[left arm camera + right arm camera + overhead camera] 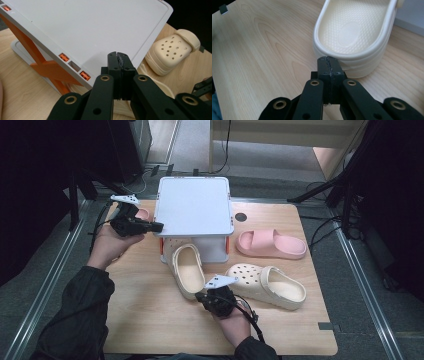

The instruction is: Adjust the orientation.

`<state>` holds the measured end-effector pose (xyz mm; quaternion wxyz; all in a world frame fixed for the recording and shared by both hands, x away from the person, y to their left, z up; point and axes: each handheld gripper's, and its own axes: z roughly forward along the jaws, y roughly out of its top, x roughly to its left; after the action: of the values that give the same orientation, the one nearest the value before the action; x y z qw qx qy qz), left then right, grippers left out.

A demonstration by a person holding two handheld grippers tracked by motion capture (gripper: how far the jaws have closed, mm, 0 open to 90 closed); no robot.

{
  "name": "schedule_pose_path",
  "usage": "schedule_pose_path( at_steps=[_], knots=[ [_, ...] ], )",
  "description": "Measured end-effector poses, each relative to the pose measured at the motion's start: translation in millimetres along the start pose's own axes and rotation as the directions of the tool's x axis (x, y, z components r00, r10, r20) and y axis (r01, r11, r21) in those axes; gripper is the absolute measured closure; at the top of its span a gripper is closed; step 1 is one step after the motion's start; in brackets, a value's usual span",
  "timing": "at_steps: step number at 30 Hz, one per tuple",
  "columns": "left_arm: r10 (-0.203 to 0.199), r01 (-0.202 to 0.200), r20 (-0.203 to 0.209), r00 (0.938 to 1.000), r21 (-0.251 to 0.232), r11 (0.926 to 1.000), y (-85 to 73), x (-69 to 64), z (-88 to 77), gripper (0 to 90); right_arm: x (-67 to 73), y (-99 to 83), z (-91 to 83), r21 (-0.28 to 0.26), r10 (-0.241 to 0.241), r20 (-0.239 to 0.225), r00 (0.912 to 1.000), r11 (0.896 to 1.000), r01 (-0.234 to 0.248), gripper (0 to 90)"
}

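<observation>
Cream perforated clog (354, 35) by right gripper (329, 65), left gripper (118, 61) over white rack (87, 30), both jaws pressed together

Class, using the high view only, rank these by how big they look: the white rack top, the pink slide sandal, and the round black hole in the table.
1. White rack top, clearly largest.
2. Pink slide sandal.
3. Round black hole, clearly smallest.

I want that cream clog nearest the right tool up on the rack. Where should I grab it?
Probably the heel rim of the cream clog, from the person's side. Its open heel faces the right tool, whose jaws are shut just short of it, and the raised rim looks thin enough to pinch once they open.
</observation>
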<state>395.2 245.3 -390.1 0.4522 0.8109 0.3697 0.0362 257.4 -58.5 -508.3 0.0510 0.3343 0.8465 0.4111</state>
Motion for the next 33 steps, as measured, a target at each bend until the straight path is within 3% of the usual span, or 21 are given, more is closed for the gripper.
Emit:
schedule_pose_path(
  at_steps=[8, 12, 16, 26, 28, 33],
  knots=[
    [0.005, -0.005, -0.004, 1.0000, 0.004, 1.0000, 0.6, -1.1, 0.2, 89.8, 3.4, 22.4, 14.3, -0.016, -0.021, -0.011, 0.9997, 1.000, 0.021, 90.0],
    [0.008, -0.008, -0.002, 1.0000, 0.005, 1.0000, 0.6, -1.1, 0.3, 89.7, -3.5, 36.5, 29.6, 0.000, -0.003, -0.018, 0.9998, 1.000, 0.003, 90.0],
    [0.004, -0.004, 0.001, 1.0000, 0.003, 1.0000, 0.5, -1.0, 0.5, 89.8, -8.2, 44.9, 40.1, 0.011, -0.017, -0.022, 0.9996, 1.000, 0.017, 90.0],
    [0.005, -0.005, -0.002, 1.0000, 0.001, 1.0000, 0.3, -1.3, 0.6, 89.8, -19.2, 69.6, 70.3, -0.030, -0.027, 0.021, 0.9994, 0.999, 0.028, 90.0],
    [0.007, -0.007, -0.001, 1.0000, 0.003, 1.0000, 0.3, -1.1, 0.4, 89.8, -21.0, 71.7, 72.8, -0.040, -0.037, 0.007, 0.9993, 0.999, 0.037, 90.0],
    [0.007, -0.007, -0.001, 1.0000, -0.001, 1.0000, -0.1, -1.0, 0.4, 89.7, -23.8, 85.8, 87.2, -0.042, -0.023, 0.024, 0.9995, 0.999, 0.024, 90.0]
  ],
)
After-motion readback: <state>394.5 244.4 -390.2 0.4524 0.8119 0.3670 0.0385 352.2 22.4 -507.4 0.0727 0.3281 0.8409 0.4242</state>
